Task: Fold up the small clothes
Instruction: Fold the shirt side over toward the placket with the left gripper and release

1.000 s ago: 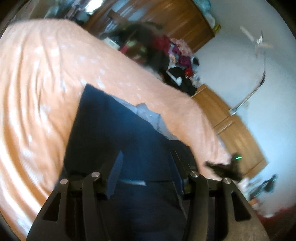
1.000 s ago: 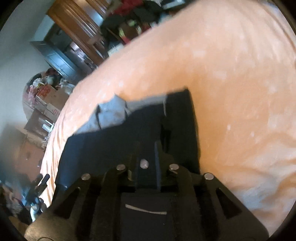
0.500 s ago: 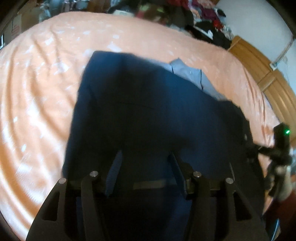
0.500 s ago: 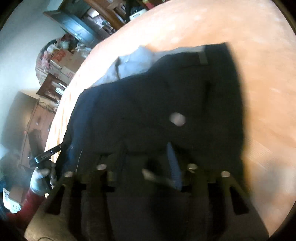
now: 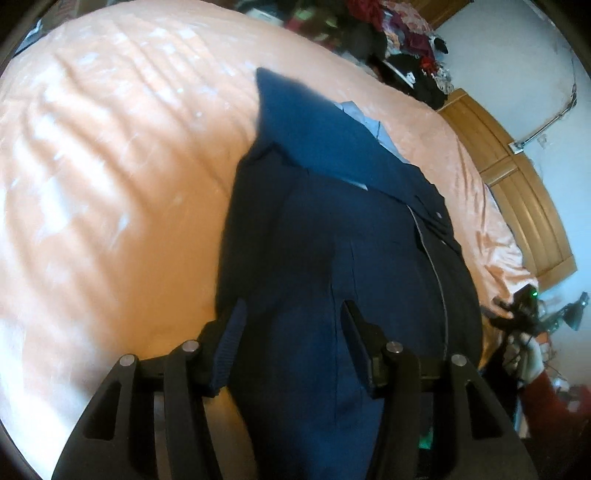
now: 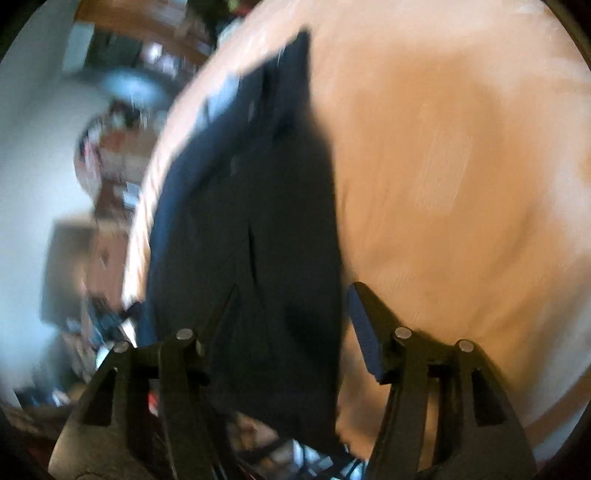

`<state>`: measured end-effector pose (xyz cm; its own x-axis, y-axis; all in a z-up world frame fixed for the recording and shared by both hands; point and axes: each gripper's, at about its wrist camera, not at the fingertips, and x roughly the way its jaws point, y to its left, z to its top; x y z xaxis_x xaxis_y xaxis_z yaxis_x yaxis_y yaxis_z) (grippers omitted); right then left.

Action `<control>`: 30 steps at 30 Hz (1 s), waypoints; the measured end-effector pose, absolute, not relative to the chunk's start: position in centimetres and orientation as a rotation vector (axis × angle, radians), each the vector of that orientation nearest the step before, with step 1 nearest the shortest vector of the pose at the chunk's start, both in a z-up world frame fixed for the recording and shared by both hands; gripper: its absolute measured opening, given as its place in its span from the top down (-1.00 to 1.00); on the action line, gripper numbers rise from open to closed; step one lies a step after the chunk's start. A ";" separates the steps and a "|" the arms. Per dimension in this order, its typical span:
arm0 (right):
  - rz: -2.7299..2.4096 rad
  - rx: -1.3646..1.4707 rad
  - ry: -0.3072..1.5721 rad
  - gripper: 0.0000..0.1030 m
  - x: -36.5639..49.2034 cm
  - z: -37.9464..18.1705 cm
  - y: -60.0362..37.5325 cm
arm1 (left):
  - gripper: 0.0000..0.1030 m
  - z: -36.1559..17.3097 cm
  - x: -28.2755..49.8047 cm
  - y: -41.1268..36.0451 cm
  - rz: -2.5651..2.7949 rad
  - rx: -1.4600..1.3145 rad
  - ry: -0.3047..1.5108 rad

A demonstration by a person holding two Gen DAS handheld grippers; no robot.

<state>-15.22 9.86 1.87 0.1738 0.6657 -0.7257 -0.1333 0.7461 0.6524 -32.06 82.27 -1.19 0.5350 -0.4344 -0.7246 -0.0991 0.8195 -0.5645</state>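
A dark navy garment [image 5: 332,236] lies stretched along a peach bedspread [image 5: 110,177], its near end running toward both cameras and its far corner pointing up the bed. The left wrist view is the sharper one: it shows a pale blue lining [image 5: 365,123] peeking out along the garment's far right edge, a thin light seam running down the cloth, and at far right the other gripper [image 5: 517,314] with a small green light, held by a gloved hand [image 5: 524,360] with a red sleeve. The right wrist view is smeared with blur and gives none of that detail; it shows the garment [image 6: 251,206] as a dark wedge whose right edge falls between the fingers, with bare bedspread [image 6: 461,166] beyond. The left gripper [image 5: 291,339] has its jaws spread wide over the cloth, nothing pinched between them. The right gripper [image 6: 291,317] is likewise spread wide and grips nothing, with its left finger over the garment and its right finger over the bedspread. Past the bed, the left view shows a heap of mixed clothes [image 5: 391,33] at the far edge, a wooden cabinet [image 5: 517,199] on the right and a pale wall [image 5: 524,59]; the right view shows only blurred furniture [image 6: 122,155].
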 end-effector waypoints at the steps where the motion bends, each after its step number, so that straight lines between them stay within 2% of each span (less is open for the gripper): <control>1: 0.608 0.479 1.287 -0.15 -16.0 1.6 10.3 | -0.10 -1.1 -32.8 82.2 -0.223 -0.605 1.000; 14: 0.654 0.530 1.284 -0.15 -18.8 1.1 11.4 | -0.05 -0.8 -36.0 80.4 -0.291 -0.601 0.998; 18: 0.648 0.528 1.266 -0.14 -18.6 1.5 11.2 | 0.08 0.0 -36.6 81.0 -0.263 -0.616 0.959; 24: 0.614 0.569 1.235 -0.15 -17.9 1.4 9.7 | 0.08 -0.6 -37.9 83.3 -0.177 -0.665 0.927; 30: 0.612 0.592 1.229 -0.16 -17.6 1.0 9.4 | 0.04 -0.9 -37.3 81.0 -0.265 -0.606 0.993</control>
<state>-17.61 9.43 1.03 0.2210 0.7086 -0.6701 -0.1074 0.7006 0.7054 -37.35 81.05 -0.92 0.5314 -0.4731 -0.7027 -0.0606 0.8061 -0.5886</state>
